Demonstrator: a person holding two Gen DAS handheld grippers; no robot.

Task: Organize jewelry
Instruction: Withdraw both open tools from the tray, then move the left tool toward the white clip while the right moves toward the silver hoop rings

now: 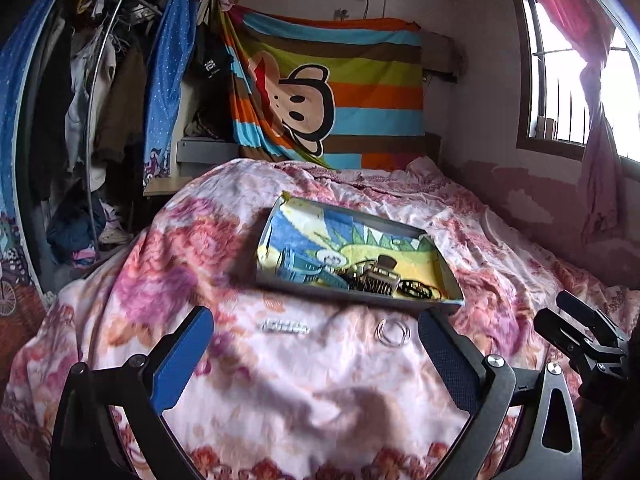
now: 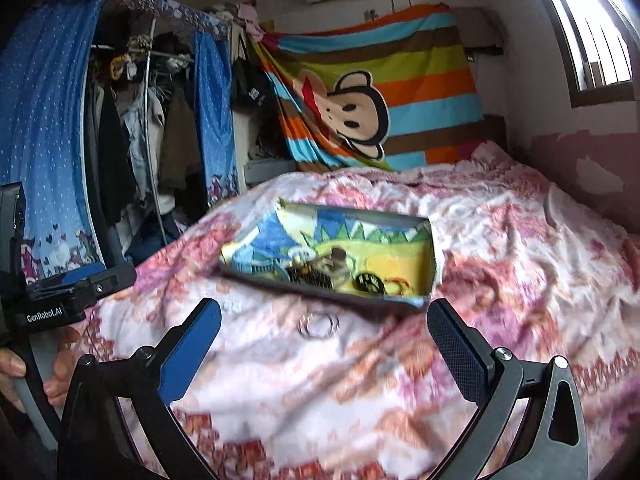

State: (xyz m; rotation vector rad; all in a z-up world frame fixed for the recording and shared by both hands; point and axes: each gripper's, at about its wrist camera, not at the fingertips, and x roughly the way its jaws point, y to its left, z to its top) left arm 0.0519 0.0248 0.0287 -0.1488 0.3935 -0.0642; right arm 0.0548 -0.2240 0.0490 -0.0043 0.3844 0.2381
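A shallow grey tray (image 1: 276,284) lined with a colourful cloth lies on the floral bedspread; it also shows in the right wrist view (image 2: 320,296). Several jewelry pieces (image 1: 376,280) sit in its near right part, also seen in the right wrist view (image 2: 320,274). On the bedspread before the tray lie a clear beaded hair clip (image 1: 286,327) and silver rings (image 1: 393,332), the rings also in the right wrist view (image 2: 319,325). My left gripper (image 1: 316,354) is open and empty above the bedspread, near the clip and rings. My right gripper (image 2: 324,354) is open and empty just short of the rings.
The bed (image 1: 280,392) fills the foreground. A striped monkey blanket (image 1: 332,92) hangs at its head. A clothes rack with blue curtains (image 1: 164,92) stands left. A window (image 1: 568,80) is at the right. The right gripper's body (image 1: 584,344) shows at the left view's right edge.
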